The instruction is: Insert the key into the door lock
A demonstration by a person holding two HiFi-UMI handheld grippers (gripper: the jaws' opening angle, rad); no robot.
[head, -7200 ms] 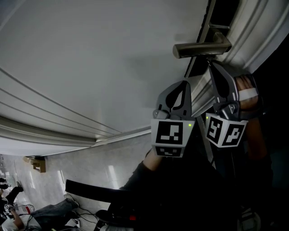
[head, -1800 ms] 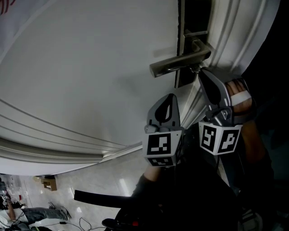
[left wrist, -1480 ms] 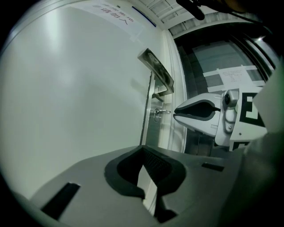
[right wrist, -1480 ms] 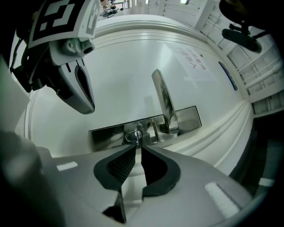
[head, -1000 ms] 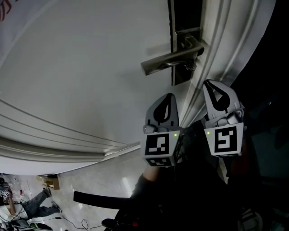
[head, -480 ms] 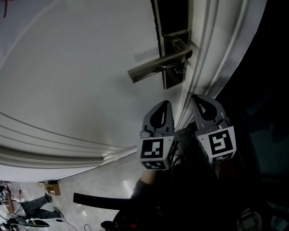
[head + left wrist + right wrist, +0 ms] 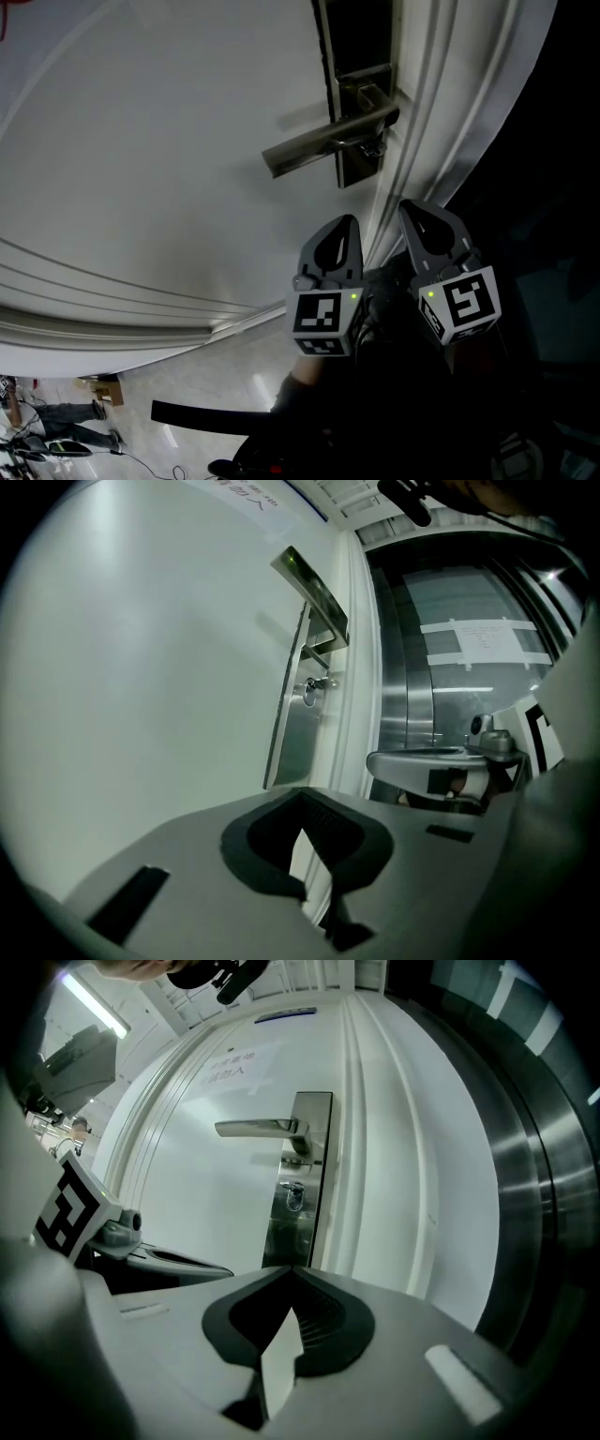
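Note:
A white door [image 7: 169, 141] carries a metal lever handle [image 7: 323, 142] on a steel lock plate [image 7: 361, 164]. A key [image 7: 375, 145] sticks in the lock under the handle, small and dim in the head view. It shows more clearly in the left gripper view as the key [image 7: 314, 688] and in the right gripper view as the key [image 7: 294, 1192] with a ring hanging from it. My left gripper [image 7: 345, 225] and right gripper [image 7: 414, 211] hang side by side below the lock, well away from it. Both are shut with nothing held.
The moulded white door frame [image 7: 441, 112] runs along the door's right edge, with darkness beyond it. A brushed steel panel [image 7: 441, 667] stands right of the frame. A paper notice [image 7: 230, 1068] is stuck on the door above the handle. A person [image 7: 56, 412] is on the tiled floor far below left.
My right gripper, earlier up at the lock under the handle, has drawn back and down beside the left one. The key stays in the lock.

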